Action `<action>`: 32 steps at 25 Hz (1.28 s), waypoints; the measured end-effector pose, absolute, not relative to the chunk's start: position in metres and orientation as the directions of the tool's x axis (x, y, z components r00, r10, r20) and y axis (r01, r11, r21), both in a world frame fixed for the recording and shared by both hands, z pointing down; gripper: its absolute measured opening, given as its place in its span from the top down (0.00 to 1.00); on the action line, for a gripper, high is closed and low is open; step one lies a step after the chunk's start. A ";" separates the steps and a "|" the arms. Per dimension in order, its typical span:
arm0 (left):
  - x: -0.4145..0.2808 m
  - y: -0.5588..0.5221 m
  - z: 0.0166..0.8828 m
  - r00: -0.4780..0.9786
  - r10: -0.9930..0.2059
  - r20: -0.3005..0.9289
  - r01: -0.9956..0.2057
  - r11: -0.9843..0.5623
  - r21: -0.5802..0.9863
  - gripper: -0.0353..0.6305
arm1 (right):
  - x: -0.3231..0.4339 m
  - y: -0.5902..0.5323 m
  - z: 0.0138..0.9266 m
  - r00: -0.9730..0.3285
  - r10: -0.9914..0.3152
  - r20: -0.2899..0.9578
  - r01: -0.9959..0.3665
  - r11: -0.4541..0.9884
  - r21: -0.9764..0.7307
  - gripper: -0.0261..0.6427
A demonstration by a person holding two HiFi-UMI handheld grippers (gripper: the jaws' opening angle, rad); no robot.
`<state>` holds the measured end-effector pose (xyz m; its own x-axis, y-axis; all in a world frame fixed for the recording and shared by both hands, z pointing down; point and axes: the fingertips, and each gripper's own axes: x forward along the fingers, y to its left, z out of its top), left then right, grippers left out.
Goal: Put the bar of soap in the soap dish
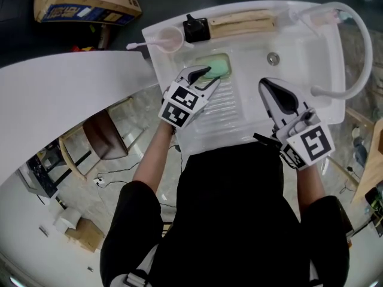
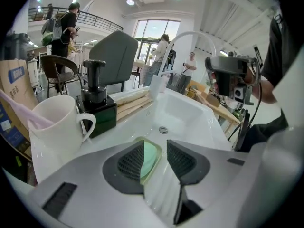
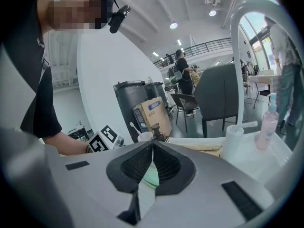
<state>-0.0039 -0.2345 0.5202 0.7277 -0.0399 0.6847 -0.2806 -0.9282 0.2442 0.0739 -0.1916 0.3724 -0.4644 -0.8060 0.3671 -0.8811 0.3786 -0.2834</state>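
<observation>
Jaws apart, left gripper [image 1: 208, 78] over soap [image 1: 220, 69]; right gripper [image 1: 266, 87] closed.

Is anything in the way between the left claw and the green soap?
No, nothing that I can see. The left claw hangs open right over the soap, which seems to lie in the soap dish. The cup stands off to the side.

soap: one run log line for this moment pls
soap: lying in dish | left gripper: open, at dish, not gripping | right gripper: shut, empty, over sink
</observation>
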 end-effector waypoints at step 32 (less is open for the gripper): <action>-0.055 -0.223 0.367 0.842 -0.460 0.281 -0.534 -0.786 0.311 0.94 | 0.045 -0.168 0.327 -0.419 -0.840 0.344 -0.908 0.388 -0.158 0.93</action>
